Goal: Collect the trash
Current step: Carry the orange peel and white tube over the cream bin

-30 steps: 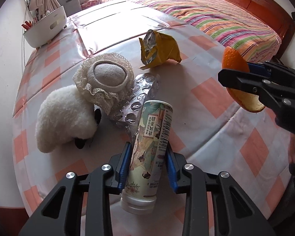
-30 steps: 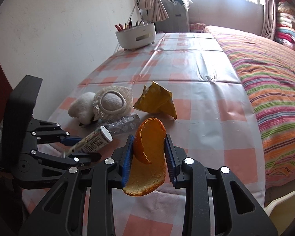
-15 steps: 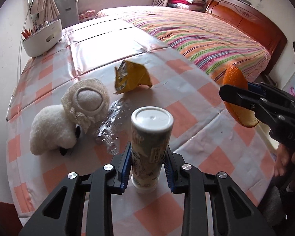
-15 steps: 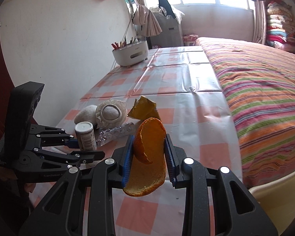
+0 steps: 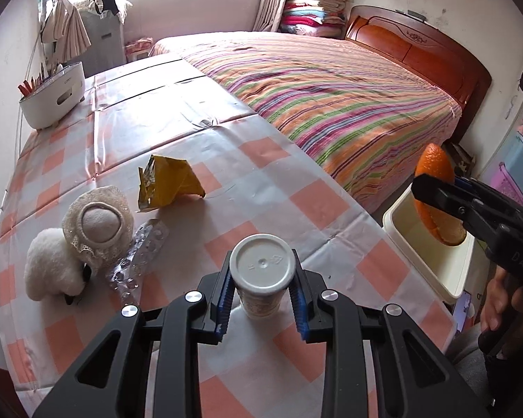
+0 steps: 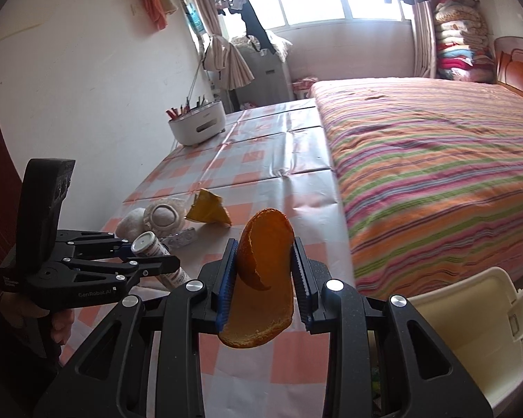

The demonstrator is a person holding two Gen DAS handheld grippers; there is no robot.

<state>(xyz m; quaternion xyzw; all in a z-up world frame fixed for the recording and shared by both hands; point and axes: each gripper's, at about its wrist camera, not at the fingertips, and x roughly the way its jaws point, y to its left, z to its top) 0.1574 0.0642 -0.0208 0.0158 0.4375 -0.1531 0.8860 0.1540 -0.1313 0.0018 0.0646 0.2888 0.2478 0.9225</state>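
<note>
Here, the left hand-held gripper (image 5: pixel 261 296) is seen closed on a drink bottle (image 5: pixel 261 278), whose white cap faces the left wrist camera; its jaws have just been closing a little, with the bottle between the blue pads. Only in the right wrist view is the bottle's printed side (image 6: pixel 157 254) shown, tilted and raised above the checked worktop (image 6: pixel 261 160). The right hand-held gripper (image 6: pixel 263 278) is clamped on an orange peel (image 6: pixel 265 271), which is held upright between its pads. In the left wrist view that peel (image 5: pixel 436 191) is seen above a cream bin (image 5: pixel 425 244) standing just beside the worktop's edge, near the striped bed (image 5: pixel 331 97). Left on the worktop are a crumpled yellow wrapper (image 5: pixel 167 184), an empty blister pack (image 5: pixel 139 261) and a plush sheep (image 5: pixel 69 250), the pack touching the sheep. A white caddy (image 5: pixel 52 97) is placed at the far end.
</note>
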